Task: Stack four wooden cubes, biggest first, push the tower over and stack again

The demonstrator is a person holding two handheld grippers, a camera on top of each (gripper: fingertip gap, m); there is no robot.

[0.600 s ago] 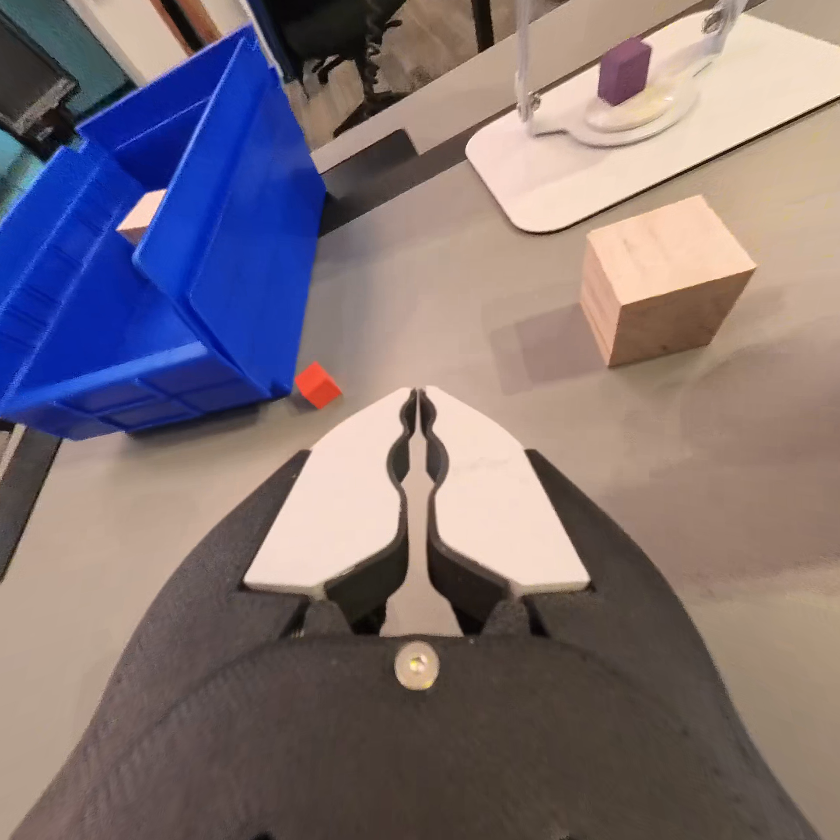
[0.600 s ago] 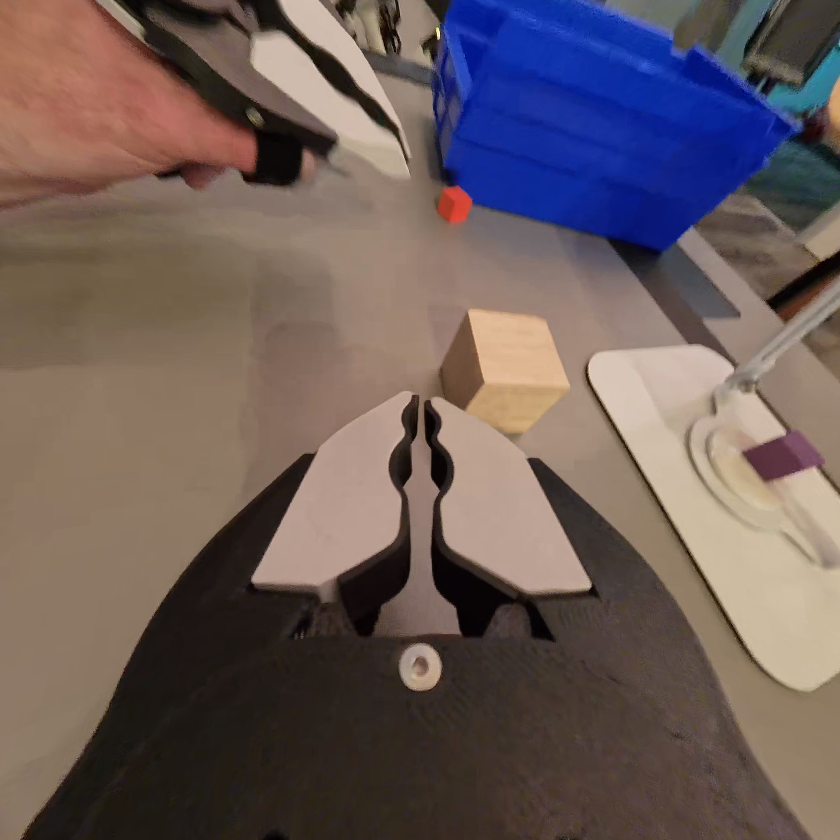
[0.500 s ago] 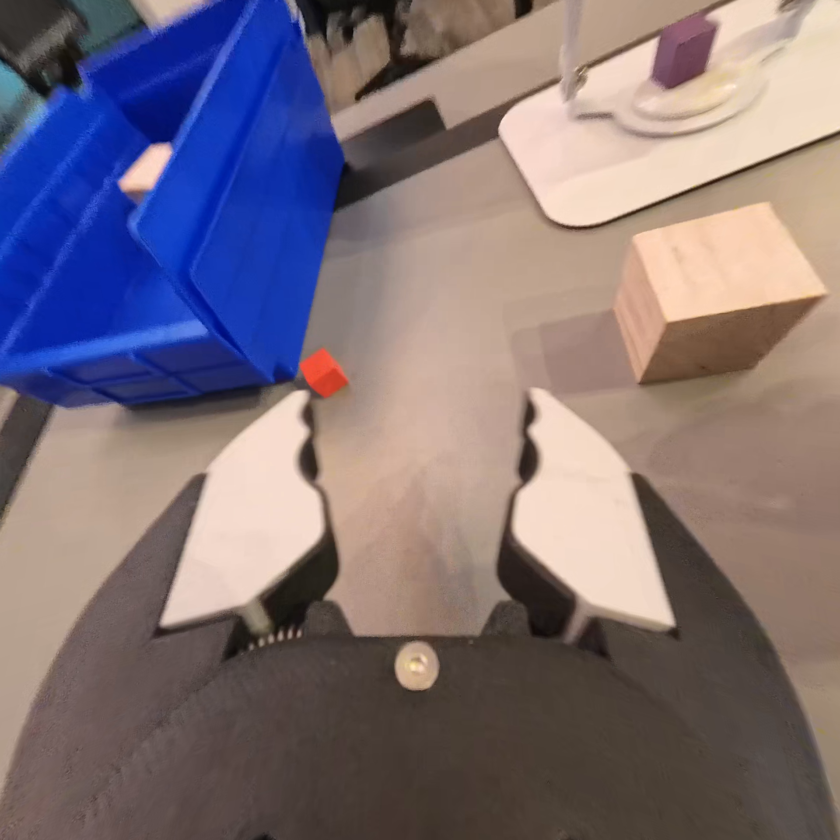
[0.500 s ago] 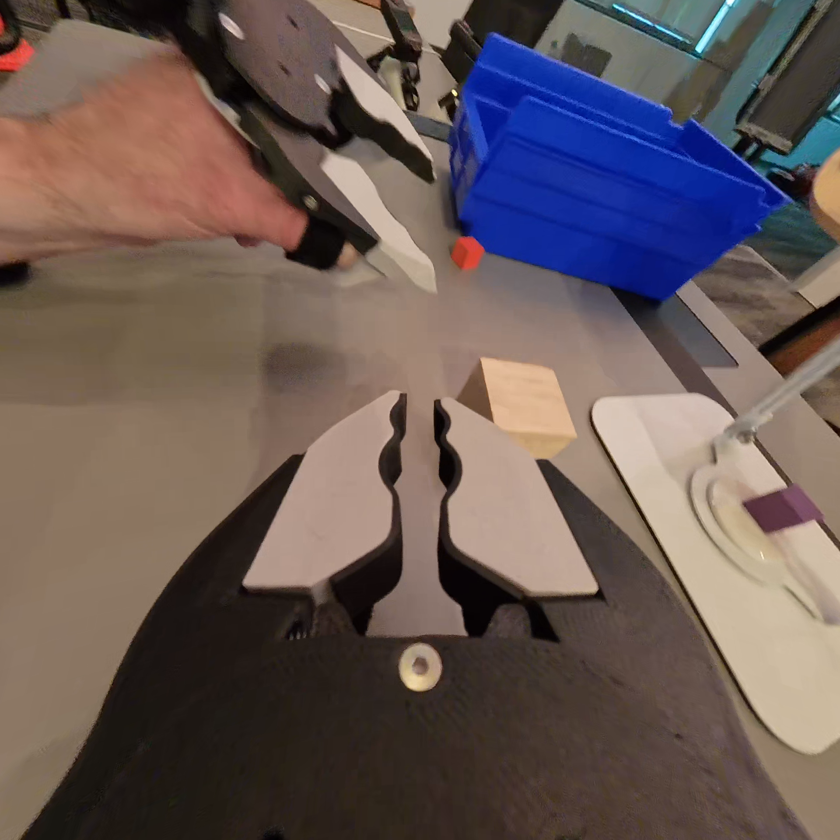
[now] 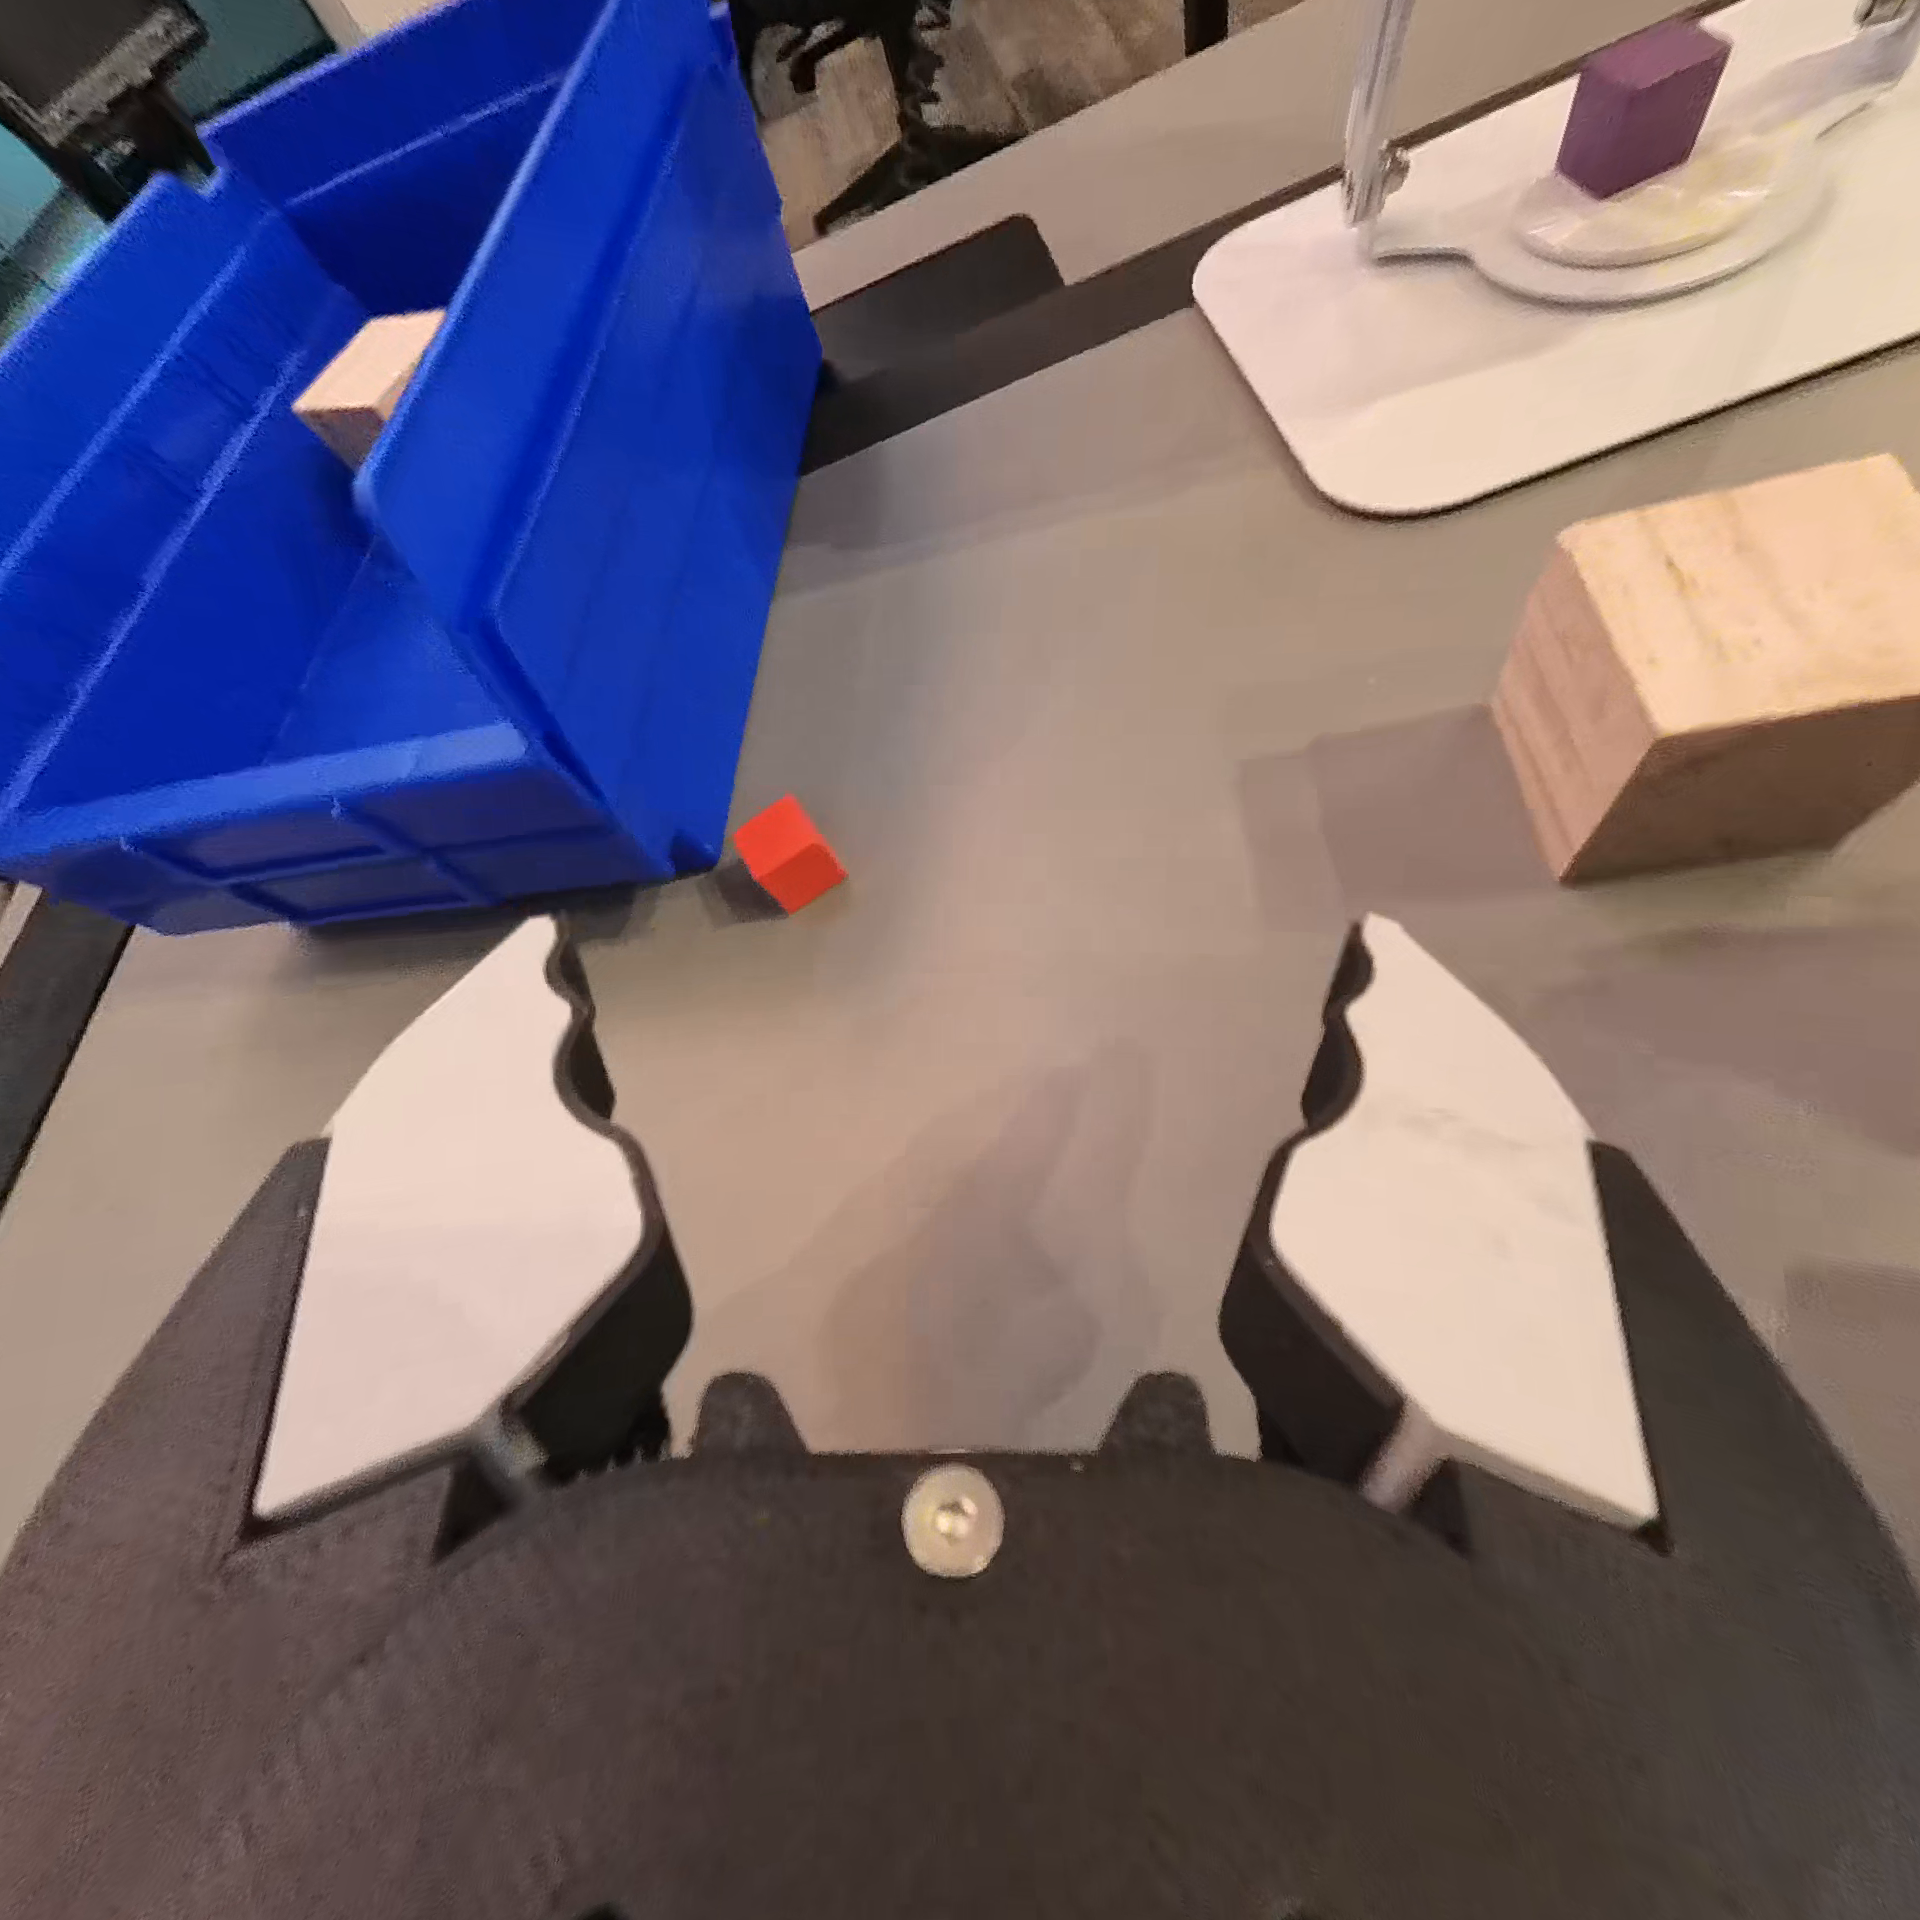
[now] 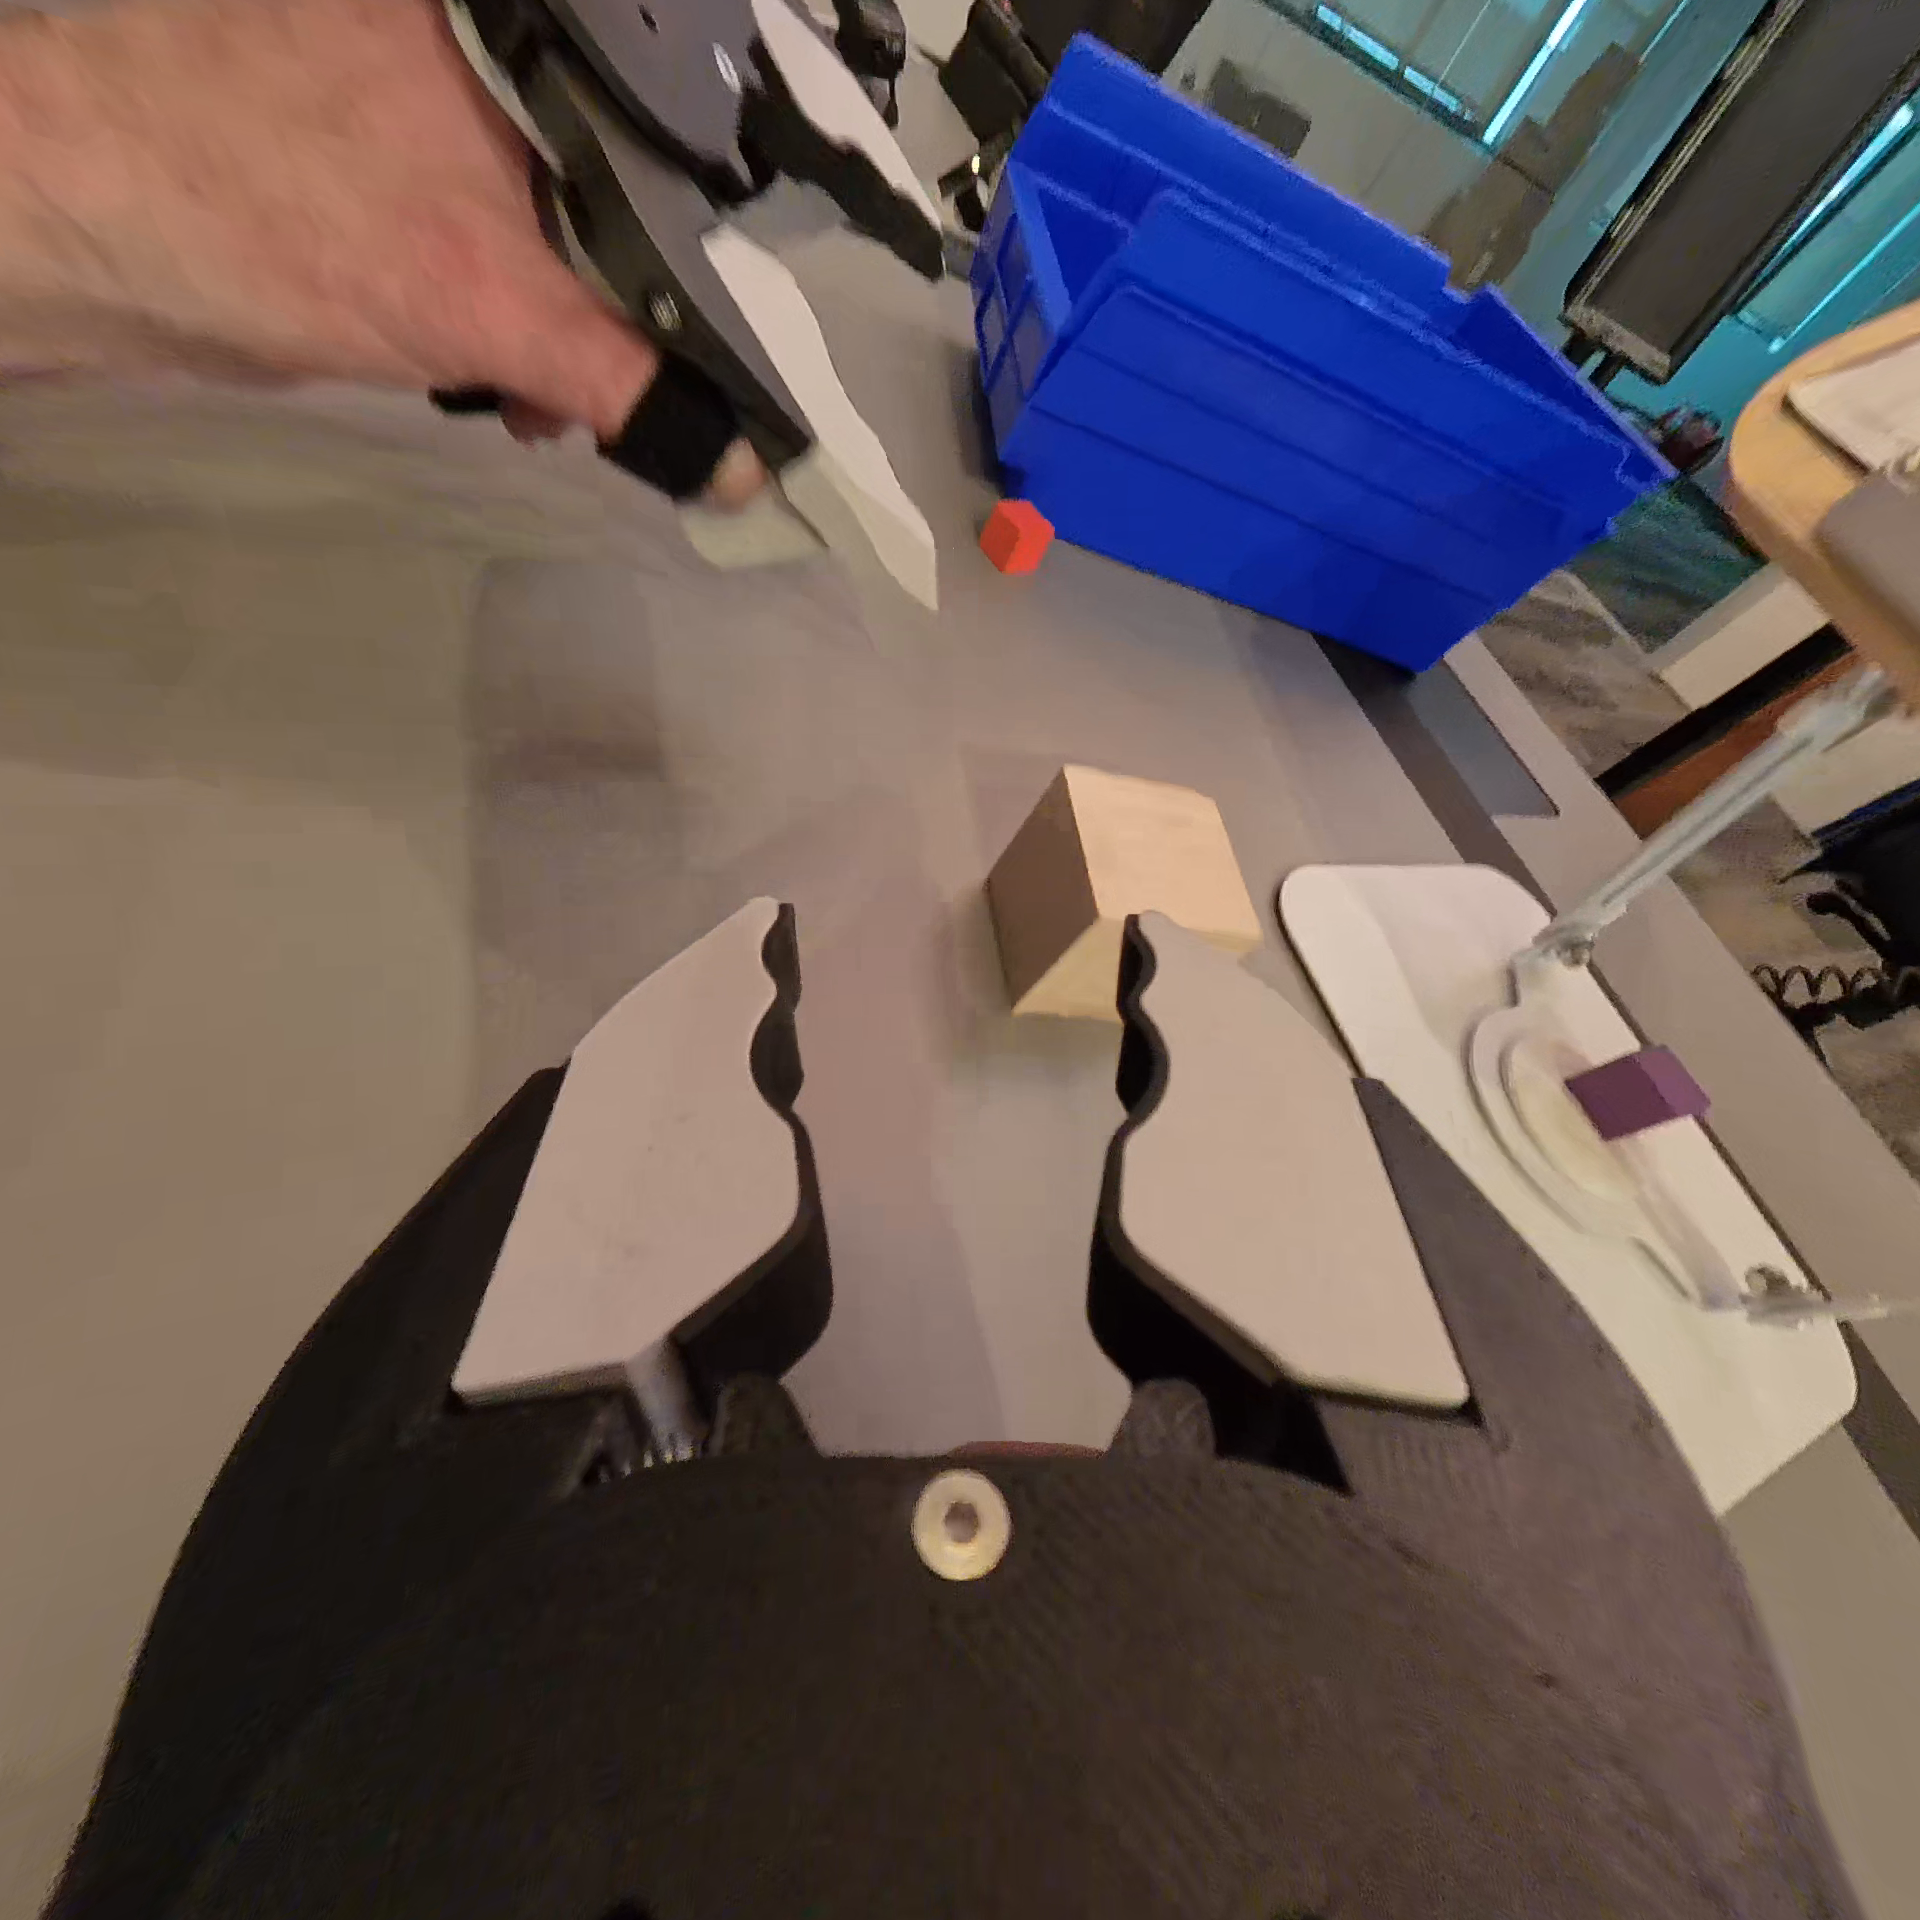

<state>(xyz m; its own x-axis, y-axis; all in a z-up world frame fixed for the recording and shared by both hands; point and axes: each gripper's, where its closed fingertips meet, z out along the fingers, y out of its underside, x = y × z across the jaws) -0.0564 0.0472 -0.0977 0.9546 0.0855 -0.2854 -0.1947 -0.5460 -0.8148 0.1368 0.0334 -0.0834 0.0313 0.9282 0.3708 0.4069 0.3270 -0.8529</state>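
Note:
A big plain wooden cube (image 5: 1714,665) rests on the grey table, right of my left gripper (image 5: 956,935), which is wide open and empty. A small red cube (image 5: 790,854) lies just ahead of it, by the blue bin. A mid-sized plain cube (image 5: 366,393) sits inside the bin. A purple cube (image 5: 1636,125) stands on a clear dish. In the right wrist view, my right gripper (image 6: 956,920) is open and empty, with the big cube (image 6: 1127,883) just past its right fingertip. The left gripper (image 6: 831,436), held by a hand, hovers near the red cube (image 6: 1016,535).
A blue plastic bin (image 5: 436,499) stands at the table's far left and also shows in the right wrist view (image 6: 1278,416). A white mat (image 6: 1558,1143) with a clear dish and stand lies along the table's right edge, holding the purple cube (image 6: 1636,1091).
Both grippers have opened from shut. The left one has moved forward toward the red cube. The right one has moved toward the big wooden cube.

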